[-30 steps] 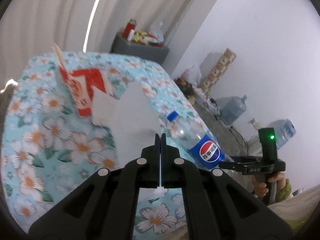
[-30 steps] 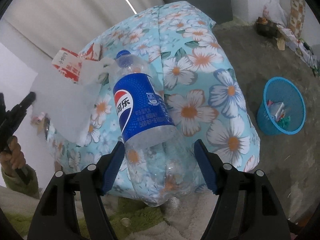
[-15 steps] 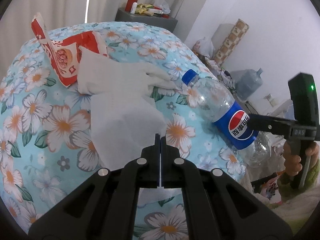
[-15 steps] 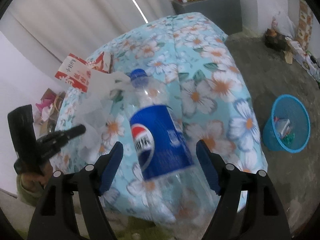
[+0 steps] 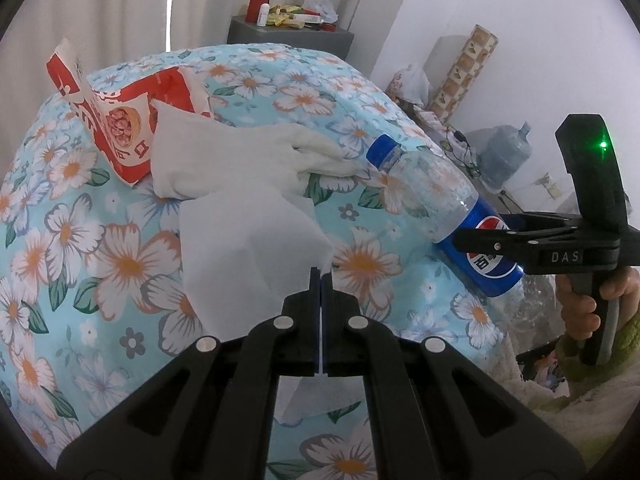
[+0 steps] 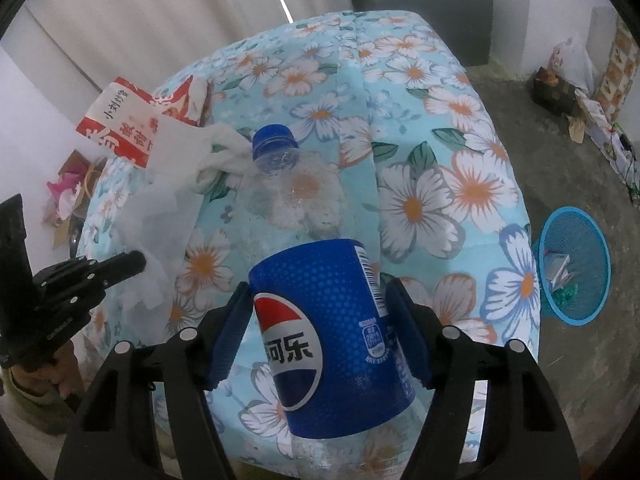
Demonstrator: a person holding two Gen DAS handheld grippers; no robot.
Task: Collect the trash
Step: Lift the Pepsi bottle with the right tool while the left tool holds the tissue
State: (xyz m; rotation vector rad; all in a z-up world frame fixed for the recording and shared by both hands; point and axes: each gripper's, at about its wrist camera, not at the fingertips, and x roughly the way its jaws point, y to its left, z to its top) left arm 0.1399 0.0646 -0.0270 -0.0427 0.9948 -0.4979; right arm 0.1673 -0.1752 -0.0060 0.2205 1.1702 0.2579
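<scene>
A clear Pepsi bottle (image 6: 320, 300) with a blue cap lies on the flowered bed cover (image 6: 440, 160). My right gripper (image 6: 318, 286) has it between its blue pads, which are closing and touch the label's sides. In the left wrist view the bottle (image 5: 424, 184) lies at the right with the right gripper (image 5: 464, 240) over its label. My left gripper (image 5: 321, 276) is shut on a thin white tissue sheet (image 5: 248, 248) that drapes onto the cover. A crumpled white tissue (image 5: 240, 152) and a red snack packet (image 5: 120, 128) lie behind it.
A blue mesh bin (image 6: 576, 268) holding some scraps stands on the concrete floor right of the bed. A grey cabinet (image 6: 420, 4) with bottles and packets stands at the far end. Water jugs (image 5: 504, 156) and bags line the wall.
My left gripper has sunk with the tissue, which now drapes on the cover instead of hanging up. My right gripper has moved in along the bottle and its jaws have narrowed onto the label.
</scene>
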